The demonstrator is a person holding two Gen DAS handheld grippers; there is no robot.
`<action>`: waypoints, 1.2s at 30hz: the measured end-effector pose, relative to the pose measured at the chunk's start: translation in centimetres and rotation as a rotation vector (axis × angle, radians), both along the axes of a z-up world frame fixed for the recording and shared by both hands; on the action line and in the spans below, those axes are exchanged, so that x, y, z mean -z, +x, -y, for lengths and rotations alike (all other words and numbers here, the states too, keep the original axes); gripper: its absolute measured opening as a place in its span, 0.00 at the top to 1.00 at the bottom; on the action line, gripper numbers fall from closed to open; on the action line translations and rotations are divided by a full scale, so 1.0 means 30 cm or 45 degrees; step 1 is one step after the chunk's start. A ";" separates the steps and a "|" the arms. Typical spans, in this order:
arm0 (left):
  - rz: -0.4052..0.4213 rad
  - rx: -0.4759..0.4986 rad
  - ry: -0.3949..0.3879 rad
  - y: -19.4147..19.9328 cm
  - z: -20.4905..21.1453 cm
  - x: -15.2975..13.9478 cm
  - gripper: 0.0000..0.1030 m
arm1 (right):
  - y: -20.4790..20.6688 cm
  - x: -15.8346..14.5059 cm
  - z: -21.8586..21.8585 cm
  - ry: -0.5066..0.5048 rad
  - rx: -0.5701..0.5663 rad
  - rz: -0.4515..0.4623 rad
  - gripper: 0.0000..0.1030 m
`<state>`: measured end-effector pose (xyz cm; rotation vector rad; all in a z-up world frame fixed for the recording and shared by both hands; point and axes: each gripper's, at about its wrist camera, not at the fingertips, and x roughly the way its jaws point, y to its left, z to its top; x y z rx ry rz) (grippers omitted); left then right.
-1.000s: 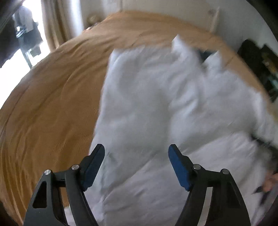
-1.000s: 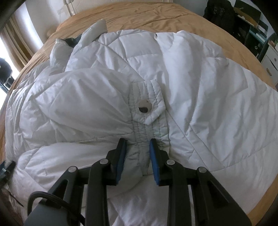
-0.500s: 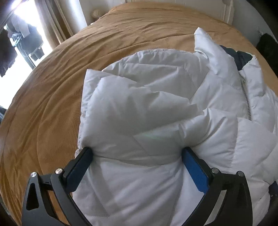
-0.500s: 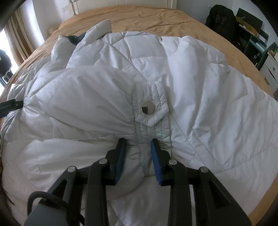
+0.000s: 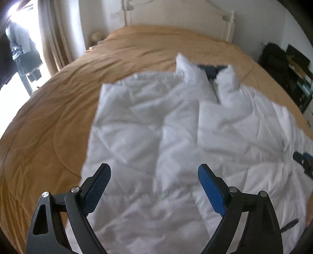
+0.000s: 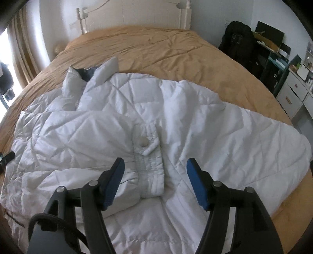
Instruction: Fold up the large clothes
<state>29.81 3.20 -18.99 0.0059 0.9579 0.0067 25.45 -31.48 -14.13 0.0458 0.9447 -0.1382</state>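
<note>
I have the white quilted puffer jacket (image 6: 195,121) lying flat on the bed, spread across the tan, finely ribbed bedspread (image 6: 156,48). Its shell is smooth and slightly glossy, stitched into puffy diamond panels that crease softly where the fabric bunches. At the far end the stand-up collar (image 6: 105,70) rises in two padded points with a dark navy lining showing between them and a zipper running down from the gap.

One sleeve is folded across the front of the jacket; its gathered, elasticated cuff (image 6: 150,172) ends in a pointed tab closed by a round, dull metal snap (image 6: 142,141).

My right tool (image 6: 155,172) hovers over that cuff with its blue pads apart and its jaws opening; the cuff lies between them, but the pads do not press on it, so it is released.

My left tool (image 5: 154,175) sits above the jacket's lower left panel, jaws wide though closing; only loose quilted fabric lies below, nothing is gripped. That view is smeared by blur.

Behind the bed stands a white headboard with turned posts (image 6: 135,15). A black backpack (image 6: 238,39) leans by the wall on the right, and beige curtains (image 5: 52,39) hang at the left.
</note>
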 end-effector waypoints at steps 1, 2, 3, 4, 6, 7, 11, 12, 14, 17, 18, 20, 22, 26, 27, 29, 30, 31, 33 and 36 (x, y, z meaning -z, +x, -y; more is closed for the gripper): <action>-0.027 0.001 0.010 -0.001 0.003 0.025 0.11 | 0.006 0.005 -0.003 -0.004 0.001 -0.013 0.35; -0.072 0.005 0.018 0.004 0.008 0.058 0.11 | 0.018 0.026 -0.007 0.000 0.007 -0.044 0.35; -0.094 0.001 0.021 -0.004 0.017 0.081 0.11 | 0.031 0.055 -0.006 0.027 0.005 -0.072 0.35; -0.089 0.000 0.024 -0.011 0.022 0.092 0.10 | 0.033 0.081 -0.001 0.047 0.007 -0.095 0.35; -0.071 0.006 0.040 -0.013 0.024 0.100 0.10 | 0.051 0.152 0.009 0.043 0.036 -0.174 0.35; -0.068 0.005 0.046 -0.013 0.023 0.099 0.10 | 0.061 0.183 0.020 0.056 0.038 -0.190 0.33; -0.061 0.008 0.065 -0.016 0.030 0.102 0.09 | 0.062 0.164 0.077 0.169 0.053 -0.167 0.33; -0.058 0.007 0.071 -0.021 0.034 0.104 0.08 | 0.056 0.140 0.101 0.202 0.068 -0.146 0.33; -0.056 0.005 0.075 -0.028 0.037 0.105 0.08 | 0.035 0.085 0.155 0.203 0.122 -0.102 0.33; -0.057 0.006 0.074 -0.032 0.038 0.110 0.06 | -0.018 -0.024 0.293 0.171 0.188 -0.025 0.31; -0.054 0.004 0.072 -0.035 0.038 0.110 0.06 | -0.036 -0.045 0.327 0.155 0.223 -0.016 0.25; -0.044 0.004 0.071 -0.035 0.038 0.115 0.04 | -0.092 -0.089 0.487 0.137 0.352 0.004 0.21; -0.043 0.003 0.077 -0.034 0.041 0.122 0.04 | -0.140 -0.096 0.651 0.143 0.479 -0.005 0.21; -0.038 0.005 0.086 -0.033 0.042 0.126 0.03 | -0.236 -0.049 0.974 0.180 0.719 -0.029 0.21; -0.038 0.004 0.087 -0.033 0.041 0.128 0.02 | -0.259 -0.038 1.025 0.168 0.760 -0.033 0.21; -0.038 0.001 0.090 -0.031 0.041 0.132 0.01 | -0.304 -0.003 1.139 0.188 0.839 -0.047 0.21; -0.037 -0.001 0.094 -0.030 0.041 0.134 0.01 | -0.337 0.016 1.196 0.220 0.904 -0.047 0.21; -0.036 -0.003 0.097 -0.030 0.044 0.136 0.01 | -0.352 0.023 1.225 0.237 0.946 -0.041 0.21; -0.032 -0.006 0.107 -0.030 0.049 0.138 0.01 | -0.388 0.058 1.306 0.302 1.016 0.001 0.21; -0.027 -0.007 0.122 -0.032 0.053 0.140 0.01 | -0.377 0.114 1.386 0.481 0.993 0.027 0.21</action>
